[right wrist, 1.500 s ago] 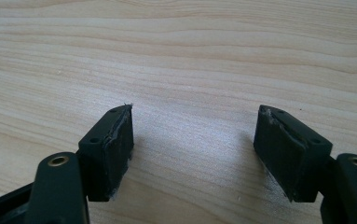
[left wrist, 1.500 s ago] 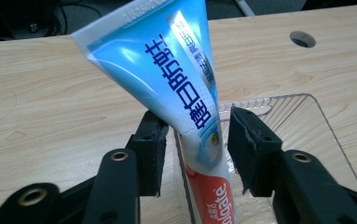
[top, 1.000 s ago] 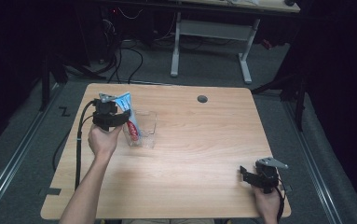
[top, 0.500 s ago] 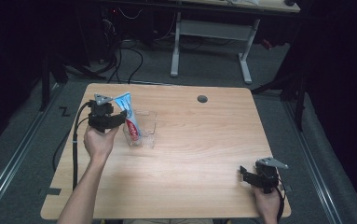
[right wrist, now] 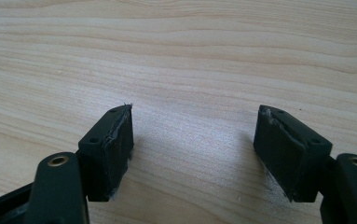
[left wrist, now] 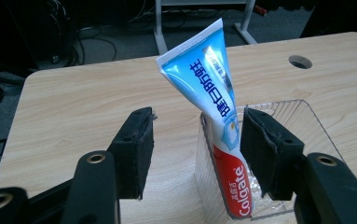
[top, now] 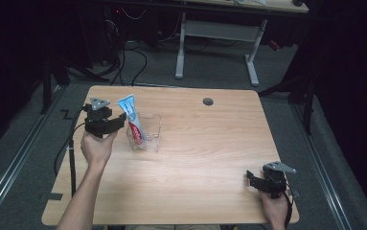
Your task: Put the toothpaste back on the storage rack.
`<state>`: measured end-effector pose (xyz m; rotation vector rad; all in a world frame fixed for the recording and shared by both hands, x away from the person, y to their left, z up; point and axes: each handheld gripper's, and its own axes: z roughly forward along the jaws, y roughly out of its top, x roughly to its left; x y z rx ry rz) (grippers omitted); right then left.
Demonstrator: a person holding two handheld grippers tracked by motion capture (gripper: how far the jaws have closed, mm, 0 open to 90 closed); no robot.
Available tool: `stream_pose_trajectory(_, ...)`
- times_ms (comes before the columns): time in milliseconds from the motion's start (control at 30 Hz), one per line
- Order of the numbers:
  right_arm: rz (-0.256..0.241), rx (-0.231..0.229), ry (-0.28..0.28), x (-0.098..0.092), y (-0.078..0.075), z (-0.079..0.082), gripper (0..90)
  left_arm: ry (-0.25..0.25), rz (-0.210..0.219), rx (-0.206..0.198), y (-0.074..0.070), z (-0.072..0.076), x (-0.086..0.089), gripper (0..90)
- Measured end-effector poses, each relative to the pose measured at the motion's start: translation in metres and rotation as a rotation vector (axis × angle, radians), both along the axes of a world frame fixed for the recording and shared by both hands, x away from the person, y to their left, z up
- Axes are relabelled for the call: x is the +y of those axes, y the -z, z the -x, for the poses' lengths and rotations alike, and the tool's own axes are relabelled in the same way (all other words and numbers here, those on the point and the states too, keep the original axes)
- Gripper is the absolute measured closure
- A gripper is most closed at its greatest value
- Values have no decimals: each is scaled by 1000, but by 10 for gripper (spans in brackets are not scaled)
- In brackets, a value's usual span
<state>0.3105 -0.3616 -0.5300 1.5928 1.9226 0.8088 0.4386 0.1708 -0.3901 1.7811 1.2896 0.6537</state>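
A blue, white and red toothpaste tube (top: 132,120) stands cap-down in a clear plastic container (top: 150,136) on the left half of the wooden table (top: 205,158). It leans on the container's left wall. My left gripper (top: 120,120) is just left of the tube, open. In the left gripper view the tube (left wrist: 218,107) and container (left wrist: 306,126) lie beyond the wide-apart jaws of my left gripper (left wrist: 195,140), and neither jaw touches the tube. My right gripper (top: 254,180) rests near the front right corner. In its own view my right gripper (right wrist: 195,144) is open over bare wood.
A round cable hole (top: 208,101) sits near the table's far edge, and shows as the hole (left wrist: 300,61) in the left gripper view. A white desk frame (top: 219,43) and cables lie on the floor beyond. A black cable (top: 71,158) trails off the left edge.
My left gripper has drawn back a little to the left, away from the tube, which stays upright in the container. The right gripper has not moved.
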Motion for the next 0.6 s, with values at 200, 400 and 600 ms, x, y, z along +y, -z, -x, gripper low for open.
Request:
stream_pose_trajectory(200,0,0,0,0,0,0,286,5,2,-11,-3,5,3,444)
stream_pose_trajectory(400,0,0,0,0,0,0,286,4,13,-18,-4,10,8,444)
stream_pose_trajectory(600,3,-1,-1,0,0,0,286,4,12,-24,-5,15,12,444)
